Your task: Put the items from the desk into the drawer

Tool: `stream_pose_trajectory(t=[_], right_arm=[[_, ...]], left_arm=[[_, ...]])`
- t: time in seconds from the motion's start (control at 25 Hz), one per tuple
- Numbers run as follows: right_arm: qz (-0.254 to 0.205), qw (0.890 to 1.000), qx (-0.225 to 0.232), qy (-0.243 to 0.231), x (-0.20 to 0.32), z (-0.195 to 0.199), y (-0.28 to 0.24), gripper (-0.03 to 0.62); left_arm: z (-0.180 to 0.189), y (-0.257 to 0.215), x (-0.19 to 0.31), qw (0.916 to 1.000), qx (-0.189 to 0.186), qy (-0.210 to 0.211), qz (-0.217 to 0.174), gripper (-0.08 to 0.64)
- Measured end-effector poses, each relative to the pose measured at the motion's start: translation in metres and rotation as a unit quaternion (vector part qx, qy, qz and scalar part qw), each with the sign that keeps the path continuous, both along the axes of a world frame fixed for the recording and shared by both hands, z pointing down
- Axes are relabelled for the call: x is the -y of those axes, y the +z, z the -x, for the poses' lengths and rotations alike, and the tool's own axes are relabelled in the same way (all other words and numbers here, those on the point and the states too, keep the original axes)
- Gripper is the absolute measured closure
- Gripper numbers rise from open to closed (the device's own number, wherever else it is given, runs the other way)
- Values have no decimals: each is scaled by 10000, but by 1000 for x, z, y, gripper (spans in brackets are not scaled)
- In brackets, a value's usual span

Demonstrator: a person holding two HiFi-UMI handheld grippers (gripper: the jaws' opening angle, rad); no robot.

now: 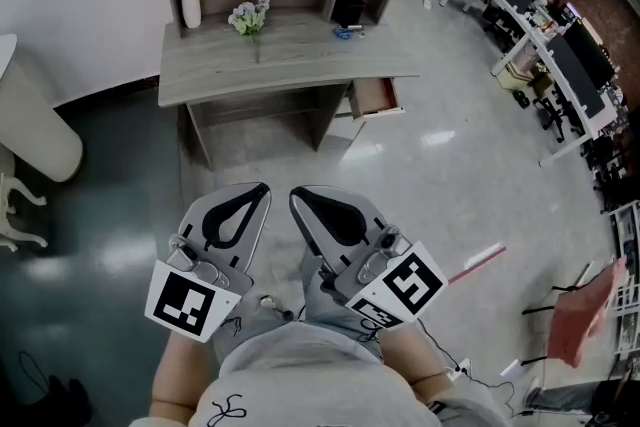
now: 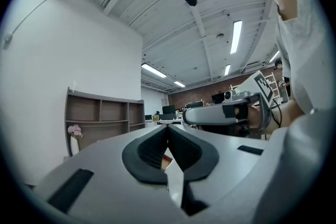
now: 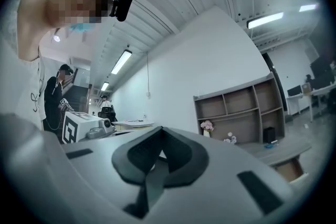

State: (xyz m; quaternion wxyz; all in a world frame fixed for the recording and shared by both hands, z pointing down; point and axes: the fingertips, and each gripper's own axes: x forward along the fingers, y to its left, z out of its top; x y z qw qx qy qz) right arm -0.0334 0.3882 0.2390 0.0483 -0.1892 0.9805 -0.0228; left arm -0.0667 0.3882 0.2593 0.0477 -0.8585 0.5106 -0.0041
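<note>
Left hand-held gripper (image 1: 264, 187) and right hand-held gripper (image 1: 294, 193) are clenched empty, far from the desk (image 1: 290, 65), whose small blue item (image 1: 345, 32) looks light, likely pinchable across its middle.

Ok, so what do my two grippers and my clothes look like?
Left gripper and right gripper match: pale grey shells, black teardrop-shaped fingers, a white cube with black square markers. Thin dark cables trail behind. You wear a light grey top.
</note>
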Motion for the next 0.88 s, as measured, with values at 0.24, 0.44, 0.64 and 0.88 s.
stream_pose_trajectory(t=[0.24,0.44,0.64,0.88], right_arm=[[-64,9995,-108,-275,47,14,10,586],[-162,9982,-166,-561,107,25,4,586],[-114,9972,-56,-733,167,20,-6,586],[-152,9960,-27,-881,226,3,-7,586]], left_arm=[[15,1,45,9996,68,-265,-81,549],[22,-7,103,9986,50,-524,-87,550],[21,-21,161,9974,6,-711,-153,551],[3,-25,221,9961,139,-841,-244,549]])
